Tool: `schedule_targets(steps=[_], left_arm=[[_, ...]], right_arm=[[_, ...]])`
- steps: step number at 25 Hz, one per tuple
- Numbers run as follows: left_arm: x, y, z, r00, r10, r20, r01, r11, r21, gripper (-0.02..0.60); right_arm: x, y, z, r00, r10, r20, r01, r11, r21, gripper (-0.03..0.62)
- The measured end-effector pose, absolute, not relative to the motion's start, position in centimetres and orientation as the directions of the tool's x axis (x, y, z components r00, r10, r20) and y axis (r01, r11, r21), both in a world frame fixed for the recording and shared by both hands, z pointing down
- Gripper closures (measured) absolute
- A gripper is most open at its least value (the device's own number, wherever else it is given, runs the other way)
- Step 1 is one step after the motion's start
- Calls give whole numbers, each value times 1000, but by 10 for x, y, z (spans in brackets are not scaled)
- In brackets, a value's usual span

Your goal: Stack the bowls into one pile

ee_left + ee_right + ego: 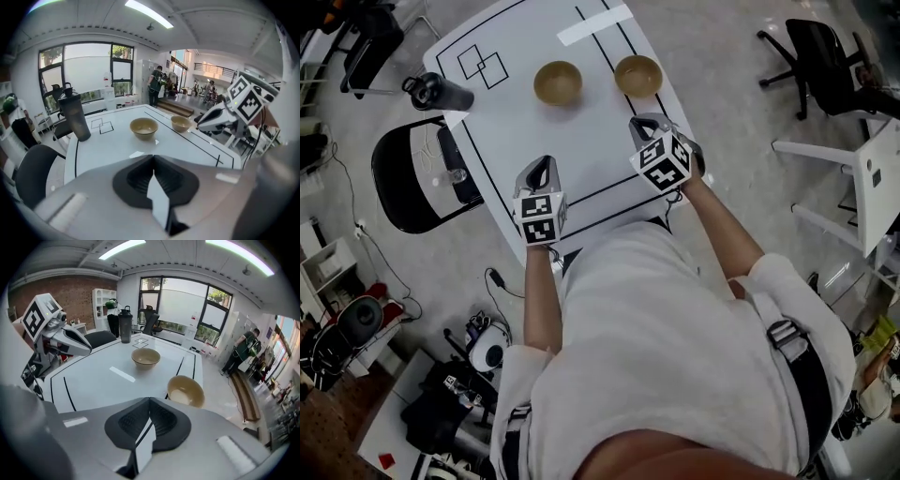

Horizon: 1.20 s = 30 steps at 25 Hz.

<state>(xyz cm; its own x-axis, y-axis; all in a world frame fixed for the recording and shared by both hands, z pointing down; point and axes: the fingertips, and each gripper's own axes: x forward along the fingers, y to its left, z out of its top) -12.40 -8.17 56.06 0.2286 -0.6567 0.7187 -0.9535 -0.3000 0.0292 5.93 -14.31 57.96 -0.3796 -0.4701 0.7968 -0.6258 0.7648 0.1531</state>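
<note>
Two tan bowls stand apart on the white table (516, 131). The left bowl (558, 82) (144, 127) (146, 357) is near the table's middle. The right bowl (637, 75) (181, 123) (185, 391) sits close to the right edge. My left gripper (542, 171) (153, 158) hovers over the near part of the table, shut and empty, well short of the left bowl. My right gripper (647, 122) (150, 400) is also shut and empty, just short of the right bowl. Each gripper shows in the other's view: the right gripper (218, 117) and the left gripper (70, 341).
A dark lidded bottle (439, 92) (75, 115) (124, 324) stands at the table's far left corner. A white tape strip (593, 25) lies at the far edge. A black chair (417, 178) is left of the table, an office chair (825, 61) and a white desk (872, 169) to the right.
</note>
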Motion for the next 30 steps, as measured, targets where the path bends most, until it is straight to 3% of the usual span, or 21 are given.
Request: schedule_targets(steps=[11,19,23,30], left_arm=[[-125,-67,570,226,-642,733,-960,-276,54,578],[-121,-63,575,241,-625,742,-958,-277,77,578],[-123,-58,578,241,-617,749,-959,-271,86,578],[-126,-53,580,240,-610,755,-962,-251,104,578]], right_arm=[[63,-159,590,-212,-558,802,-445,786,429,592],[73,-172,599,-166,-589,791,-474,751,460,589],[77,-178,602,-154,-594,790,-479,744,466,548],[76,-183,610,-117,-617,778,-396,747,533,533]])
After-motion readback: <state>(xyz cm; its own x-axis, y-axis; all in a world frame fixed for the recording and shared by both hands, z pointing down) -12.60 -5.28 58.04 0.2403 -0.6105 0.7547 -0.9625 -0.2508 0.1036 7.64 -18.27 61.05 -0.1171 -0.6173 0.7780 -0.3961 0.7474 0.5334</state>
